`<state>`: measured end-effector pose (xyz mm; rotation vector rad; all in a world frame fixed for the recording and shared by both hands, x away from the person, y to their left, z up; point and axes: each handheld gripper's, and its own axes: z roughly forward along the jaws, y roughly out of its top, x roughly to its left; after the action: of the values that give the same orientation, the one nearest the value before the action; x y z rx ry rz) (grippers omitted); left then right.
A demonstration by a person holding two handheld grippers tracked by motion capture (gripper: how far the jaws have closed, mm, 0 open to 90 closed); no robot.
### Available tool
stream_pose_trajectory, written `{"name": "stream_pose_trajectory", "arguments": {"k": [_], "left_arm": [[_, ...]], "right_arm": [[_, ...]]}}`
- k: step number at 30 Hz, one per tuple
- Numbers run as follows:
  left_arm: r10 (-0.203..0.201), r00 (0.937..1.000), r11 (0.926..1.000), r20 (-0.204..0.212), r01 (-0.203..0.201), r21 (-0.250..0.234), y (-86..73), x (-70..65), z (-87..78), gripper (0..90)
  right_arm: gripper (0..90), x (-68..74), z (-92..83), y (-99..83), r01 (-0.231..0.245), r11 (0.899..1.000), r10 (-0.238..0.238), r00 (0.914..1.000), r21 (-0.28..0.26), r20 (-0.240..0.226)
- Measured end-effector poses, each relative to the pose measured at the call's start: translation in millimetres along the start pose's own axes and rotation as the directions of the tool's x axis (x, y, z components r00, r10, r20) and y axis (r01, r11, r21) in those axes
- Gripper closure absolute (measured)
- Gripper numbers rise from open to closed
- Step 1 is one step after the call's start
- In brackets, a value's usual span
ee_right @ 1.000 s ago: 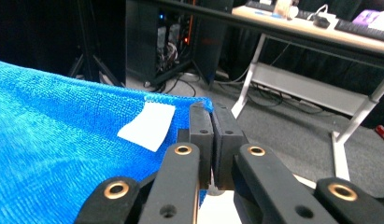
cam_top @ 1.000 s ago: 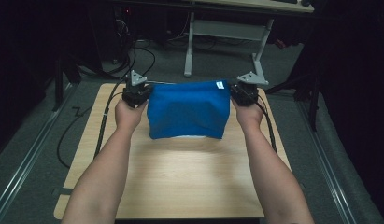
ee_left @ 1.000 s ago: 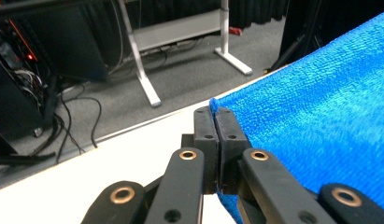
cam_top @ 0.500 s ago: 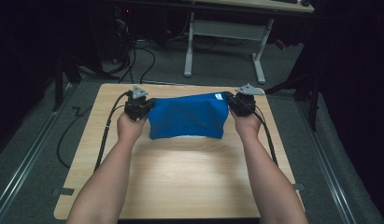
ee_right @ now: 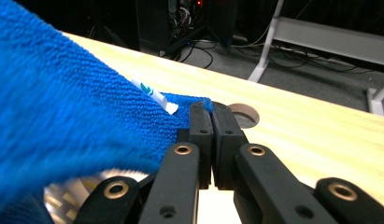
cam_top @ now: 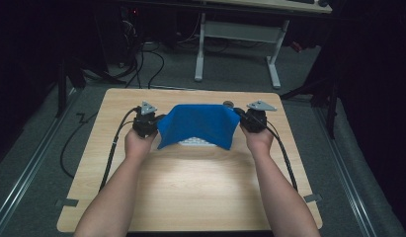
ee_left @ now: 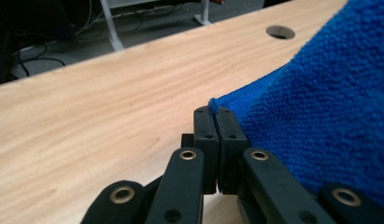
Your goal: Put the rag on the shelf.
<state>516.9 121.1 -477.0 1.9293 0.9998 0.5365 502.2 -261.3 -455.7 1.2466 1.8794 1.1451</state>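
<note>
Left claw [cam_top: 158, 120] and right claw [cam_top: 238, 115] each clenched on a corner of a blue towel [cam_top: 196, 124], stretched between them above the wooden table [cam_top: 200, 182]

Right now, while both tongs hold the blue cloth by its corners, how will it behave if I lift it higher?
The blue cloth is probably floppy: it sags between the left tongs and the right tongs. It looks light, since thin corner pinches carry it. Its looped terry surface likely grips well, so slipping seems unlikely; its free lower edge would probably swing.
</note>
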Motion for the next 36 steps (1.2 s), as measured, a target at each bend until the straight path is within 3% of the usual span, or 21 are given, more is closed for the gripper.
{"name": "stream_pose_trajectory", "arguments": {"k": [8, 19, 26, 30, 32, 36], "left_arm": [[-0.014, 0.9993, 0.9997, 0.034, 0.013, 0.022, -13.1, -5.1, 3.0, 88.8], [-0.029, 0.9979, 0.9976, 0.058, 0.025, 0.065, -23.6, -8.2, 11.4, 88.3], [-0.034, 0.9977, 0.9974, 0.059, 0.030, 0.065, -28.4, -10.1, 13.3, 87.2], [-0.053, 0.9984, 0.9974, 0.020, 0.052, 0.049, -28.8, -9.3, 9.3, 69.5], [-0.072, 0.9972, 0.9969, 0.021, 0.071, 0.035, -29.4, -8.3, 6.5, 66.8], [-0.063, 0.9980, 0.9975, -0.002, 0.063, 0.033, -30.7, -8.7, 0.0, 62.0]], "right_arm": [[89.0, 4.0, 3.7, -16.2, -0.001, 1.000, 0.001, 1.0000, 0.031, -0.001], [88.9, 9.7, 4.2, -39.1, 0.011, 0.997, -0.012, 0.9999, 0.082, 0.008], [88.6, 8.7, 3.4, -50.8, 0.005, 0.994, -0.006, 1.0000, 0.107, 0.006], [80.0, 8.9, 2.5, -50.6, -0.007, 0.994, 0.007, 1.0000, 0.109, 0.003], [78.0, 7.8, 1.2, -50.4, -0.011, 0.994, 0.010, 0.9999, 0.110, 0.008], [71.7, 4.9, -4.0, -50.9, -0.028, 0.995, 0.026, 0.9991, 0.090, 0.034]]}}
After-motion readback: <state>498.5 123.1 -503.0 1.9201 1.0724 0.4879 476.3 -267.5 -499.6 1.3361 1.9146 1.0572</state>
